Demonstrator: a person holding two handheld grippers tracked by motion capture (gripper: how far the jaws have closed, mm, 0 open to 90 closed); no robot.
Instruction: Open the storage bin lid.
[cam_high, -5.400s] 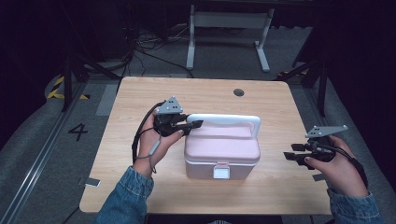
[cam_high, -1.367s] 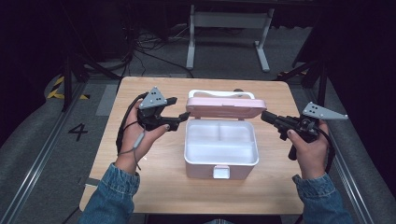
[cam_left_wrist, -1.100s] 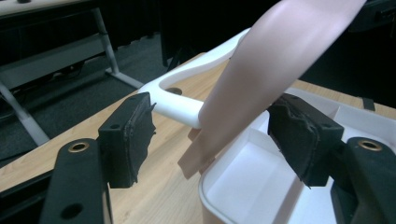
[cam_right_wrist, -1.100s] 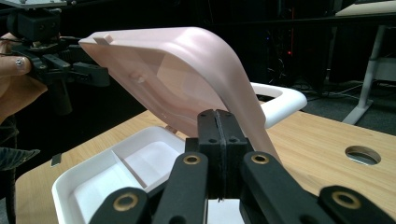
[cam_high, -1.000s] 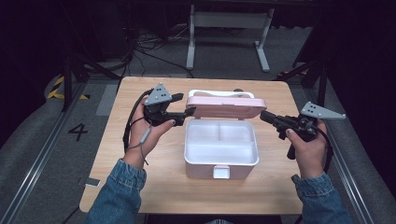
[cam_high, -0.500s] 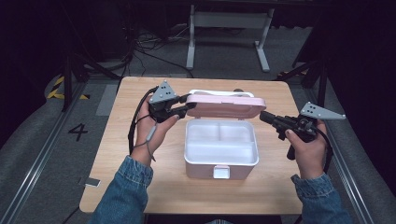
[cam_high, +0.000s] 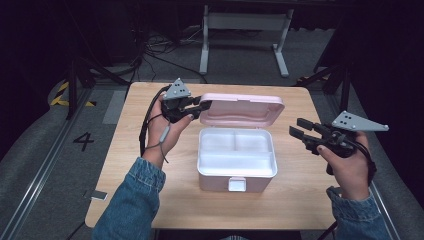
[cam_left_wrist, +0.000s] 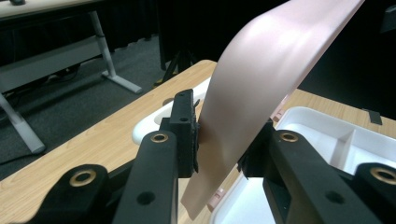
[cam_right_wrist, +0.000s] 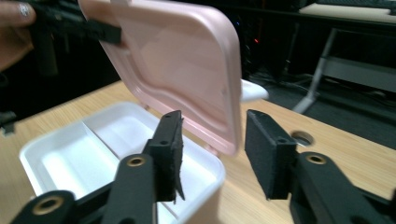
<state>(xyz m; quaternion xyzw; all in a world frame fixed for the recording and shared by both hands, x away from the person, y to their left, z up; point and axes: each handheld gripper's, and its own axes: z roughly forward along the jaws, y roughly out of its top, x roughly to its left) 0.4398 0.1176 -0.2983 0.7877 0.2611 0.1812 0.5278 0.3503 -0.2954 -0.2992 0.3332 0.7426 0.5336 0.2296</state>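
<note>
Black plastic jaws of the left hand-held gripper (cam_high: 200, 106) have just been closing and now pinch the left end of the pale pink plastic lid (cam_high: 242, 108) of the storage box; in the left gripper view the pads press on both faces of the lid (cam_left_wrist: 261, 88), which rises tilted between them. That gripper lies roughly level, pointing toward the person's right, with its grey three-cornered plate uppermost. The left hand (cam_high: 167, 131) wraps its body from below, the wrist is bent up, and the forearm in a blue denim sleeve (cam_high: 131, 200) slants in from the bottom edge. A black cable loops beside the wrist.

The right hand-held gripper (cam_high: 300, 129) has just been opening, and its jaws stand apart with nothing between them. It sits just off the right end of the lid, clear of it, pointing toward the person's left and roughly level. The right hand (cam_high: 347, 167) grips it from below, over the right edge of the worktop. In the right gripper view the parted pads frame the lid's near corner (cam_right_wrist: 187, 70) without touching it.

The lid stands raised on its rear hinge. Below it, the white rectangular box (cam_high: 236, 160) with inner partitions rests open near the middle of the light wooden worktop (cam_high: 150, 200), a small white latch on its front wall.
</note>
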